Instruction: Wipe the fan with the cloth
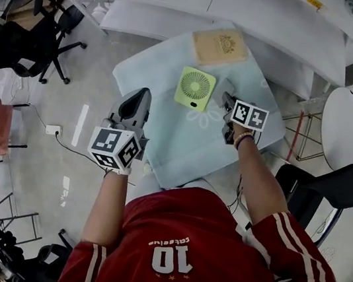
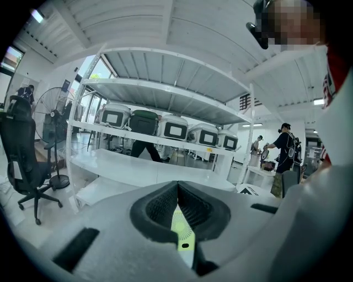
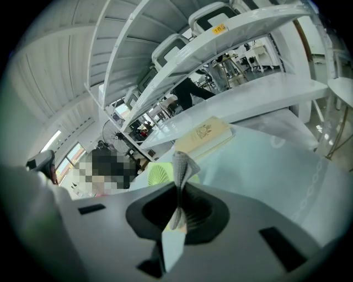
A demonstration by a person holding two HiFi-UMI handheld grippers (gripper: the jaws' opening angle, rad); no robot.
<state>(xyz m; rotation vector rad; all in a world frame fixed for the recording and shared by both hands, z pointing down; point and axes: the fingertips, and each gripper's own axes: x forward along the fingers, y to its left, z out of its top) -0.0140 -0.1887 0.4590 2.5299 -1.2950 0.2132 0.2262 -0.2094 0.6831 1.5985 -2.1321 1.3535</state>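
I see a matt lime-green plastic square fan [image 1: 195, 88], a smooth pale-blue fabric table cover [image 1: 181, 151] and a finely textured grey cloth [image 3: 183, 165].

The left tongs [image 1: 141, 95], jaws pressed together on nothing, are held well left of the right tongs [image 1: 226, 100], which pinch a cloth [image 3: 182, 164]. Both forearms reach forward.

Past my left gripper [image 2: 177, 190] the fan [image 2: 182, 228] is only a green sliver in the slit between the pressed-together jaws. My right gripper [image 3: 179, 193] and the cloth [image 3: 182, 168] pinched in it cover most of it too. The print on the book [image 1: 220, 46] cover is too tiny to read.
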